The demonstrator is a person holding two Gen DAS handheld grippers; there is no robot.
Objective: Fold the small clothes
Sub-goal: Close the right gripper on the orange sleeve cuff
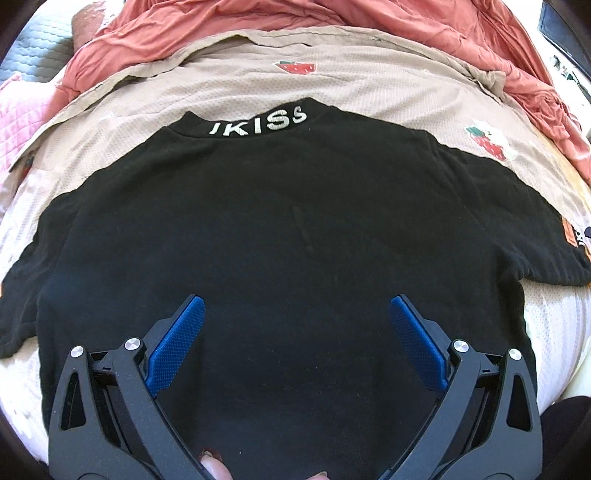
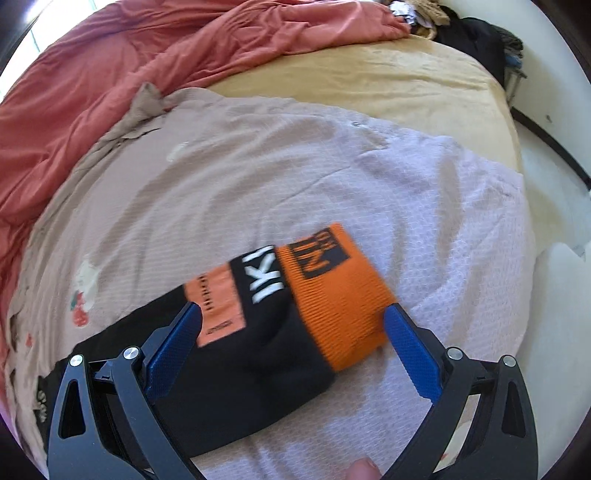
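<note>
A black T-shirt [image 1: 288, 229] lies flat, back up, on a beige strawberry-print sheet [image 1: 258, 81], with white letters at its collar [image 1: 258, 123]. My left gripper [image 1: 297, 306] is open above the shirt's lower back, holding nothing. In the right wrist view the shirt's right sleeve [image 2: 266, 325] shows, black with an orange cuff [image 2: 340, 295] and white letters. My right gripper [image 2: 291, 314] is open, its blue fingers on either side of the sleeve, left pad [image 2: 173, 343] over the black cloth, right pad [image 2: 410, 350] just past the cuff.
A crumpled coral-red blanket [image 1: 332, 18] lies along the far side of the bed, also in the right wrist view [image 2: 110, 74]. A tan cover [image 2: 369, 85] lies beyond the sheet. Dark clutter [image 2: 476, 33] sits at the far right bed edge.
</note>
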